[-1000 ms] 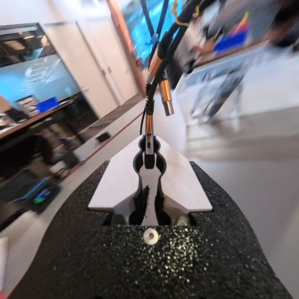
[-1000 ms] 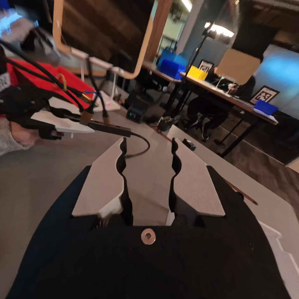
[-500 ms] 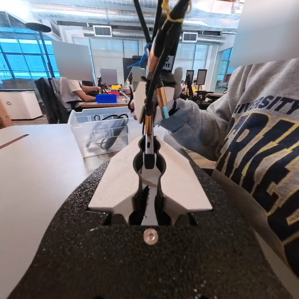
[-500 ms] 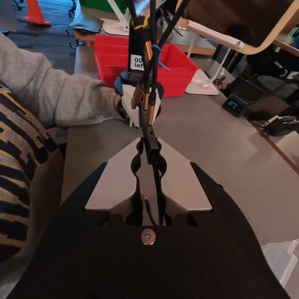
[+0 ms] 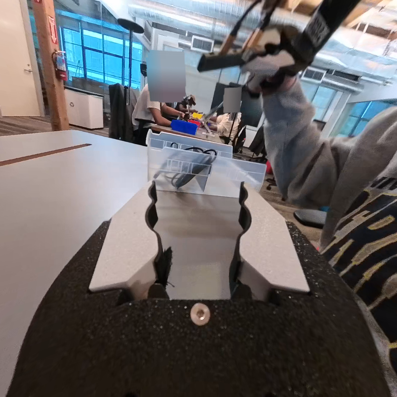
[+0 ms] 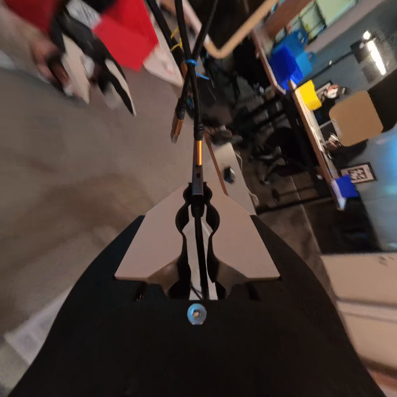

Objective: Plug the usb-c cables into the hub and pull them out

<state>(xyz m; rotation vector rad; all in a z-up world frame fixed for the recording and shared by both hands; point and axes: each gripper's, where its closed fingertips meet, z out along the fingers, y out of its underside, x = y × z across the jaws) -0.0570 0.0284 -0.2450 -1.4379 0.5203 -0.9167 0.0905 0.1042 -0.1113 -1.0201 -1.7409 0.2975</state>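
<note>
My left gripper (image 5: 197,187) is open and empty, low over the grey table (image 5: 64,193). My right gripper (image 6: 197,189) is shut on the near end of the thin dark hub (image 6: 197,180), with both pads pressed against its sides. A black cable with an orange plug (image 6: 198,152) is seated in the hub's far end. A second orange plug (image 6: 177,126) hangs loose beside it. In the left wrist view the right gripper (image 5: 264,53) holds the hub (image 5: 221,62) high at the upper right. The left gripper (image 6: 107,103) shows blurred at the upper left of the right wrist view.
A clear plastic box (image 5: 193,167) with dark cables inside stands on the table just ahead of the left gripper. A person's grey sleeve (image 5: 290,129) reaches down at the right. A red bin (image 6: 124,32) sits at the table's far side. Cables hang from above. My hands' fingertips stand some 25 cm from each other.
The hub passed from hand to hand: my right gripper shut on it, then my left gripper opened, let it go and dropped away. The right gripper now carries it alone.
</note>
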